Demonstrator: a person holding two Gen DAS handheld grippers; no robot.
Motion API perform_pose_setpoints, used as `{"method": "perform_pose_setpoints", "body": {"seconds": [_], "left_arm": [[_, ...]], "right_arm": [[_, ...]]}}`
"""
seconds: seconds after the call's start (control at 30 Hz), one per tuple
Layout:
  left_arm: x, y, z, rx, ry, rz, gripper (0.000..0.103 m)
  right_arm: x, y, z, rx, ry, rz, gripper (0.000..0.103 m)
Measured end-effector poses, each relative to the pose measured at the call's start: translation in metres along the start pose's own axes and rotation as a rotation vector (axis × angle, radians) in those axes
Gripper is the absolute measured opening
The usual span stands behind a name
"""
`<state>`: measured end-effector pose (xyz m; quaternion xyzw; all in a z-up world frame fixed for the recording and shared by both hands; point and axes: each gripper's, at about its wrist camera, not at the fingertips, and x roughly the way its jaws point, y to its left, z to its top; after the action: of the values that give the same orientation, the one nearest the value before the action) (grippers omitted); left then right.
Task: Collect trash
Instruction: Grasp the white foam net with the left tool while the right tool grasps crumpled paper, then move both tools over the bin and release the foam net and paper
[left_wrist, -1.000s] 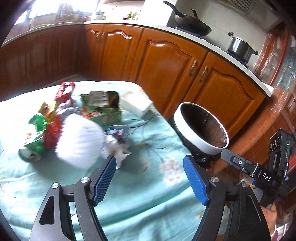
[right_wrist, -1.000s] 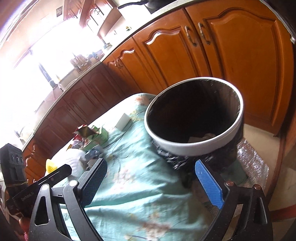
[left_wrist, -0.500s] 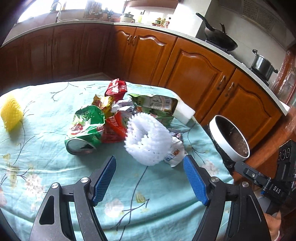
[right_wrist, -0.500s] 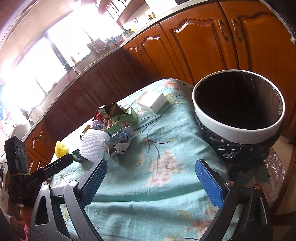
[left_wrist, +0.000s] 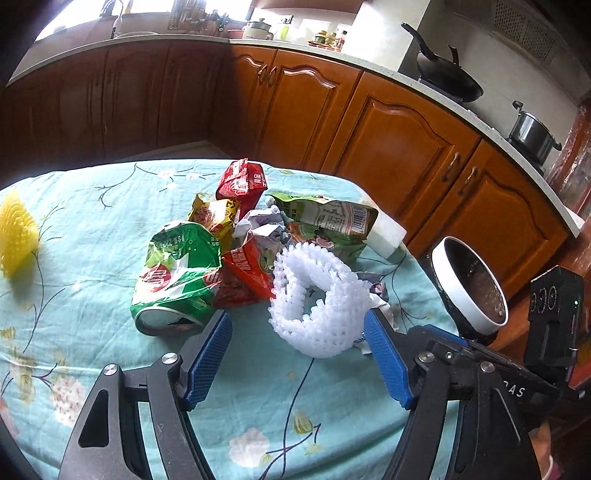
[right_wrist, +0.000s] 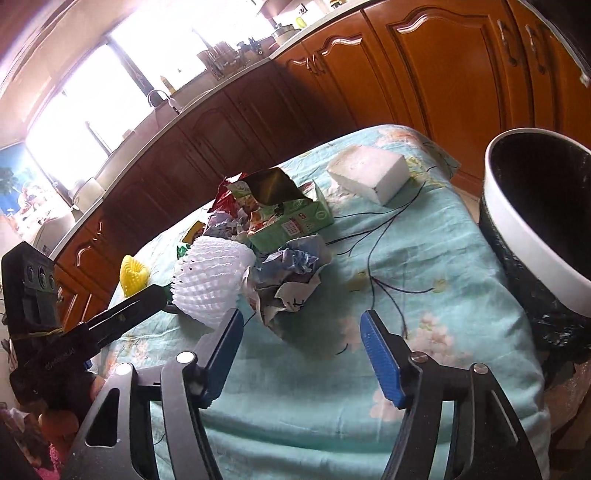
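Trash sits heaped mid-worktop: white foam net (left_wrist: 321, 295), crushed green can (left_wrist: 177, 273), red wrappers (left_wrist: 242, 181), crumpled paper (right_wrist: 291, 273). My left tongs (left_wrist: 299, 354) angle down, jaws apart around the net's near edge. My right tongs (right_wrist: 301, 354) have just been closing, nothing between them, bin (right_wrist: 535, 236) beside.

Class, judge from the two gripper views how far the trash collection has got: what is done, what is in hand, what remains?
Done: little that shows; the bin interior is too dark to read. In hand: nothing. The left gripper is open just before the white foam net; the right gripper, jaws just narrowing, holds nothing. Left: the crushed green can, red wrapper, green carton, crumpled paper, yellow foam net, white block.
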<state>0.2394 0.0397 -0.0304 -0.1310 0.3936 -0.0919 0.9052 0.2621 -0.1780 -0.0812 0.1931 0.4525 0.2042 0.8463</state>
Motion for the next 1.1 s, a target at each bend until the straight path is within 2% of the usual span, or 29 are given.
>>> {"method": "perform_pose_setpoints", "body": {"seconds": [0.2,0.23,0.27,0.3,0.37,0.47,0.57,0.7,1.1], "left_arm": [[0.028,0.002,0.007,0.01,0.052,-0.036,0.05],[0.033,0.001,0.008,0.017,0.065,-0.04,0.042],[0.038,0.0,0.008,0.024,0.076,-0.045,0.031],[0.042,-0.001,0.008,0.034,0.085,-0.048,0.027],[0.046,-0.004,0.008,0.05,0.089,-0.05,0.021],[0.046,-0.005,0.01,0.062,0.079,-0.055,0.018],[0.042,-0.006,0.008,0.06,0.073,-0.063,0.017],[0.032,-0.011,0.004,0.063,0.059,-0.078,0.017],[0.021,-0.053,-0.008,0.118,0.053,-0.152,0.017]], "right_arm": [[0.03,-0.002,0.009,0.023,0.064,0.041,0.051],[0.035,-0.003,0.009,0.03,0.076,0.052,0.047],[0.038,-0.004,0.009,0.037,0.087,0.067,0.039],[0.042,-0.004,0.008,0.042,0.097,0.081,0.034],[0.045,-0.004,0.007,0.048,0.099,0.101,0.012],[0.04,-0.004,0.006,0.04,0.08,0.103,0.005],[0.028,-0.003,0.004,0.014,0.051,0.081,0.003],[0.01,-0.007,0.003,0.001,0.027,0.068,0.003],[-0.063,-0.03,-0.002,-0.046,-0.064,-0.055,0.003]]}}
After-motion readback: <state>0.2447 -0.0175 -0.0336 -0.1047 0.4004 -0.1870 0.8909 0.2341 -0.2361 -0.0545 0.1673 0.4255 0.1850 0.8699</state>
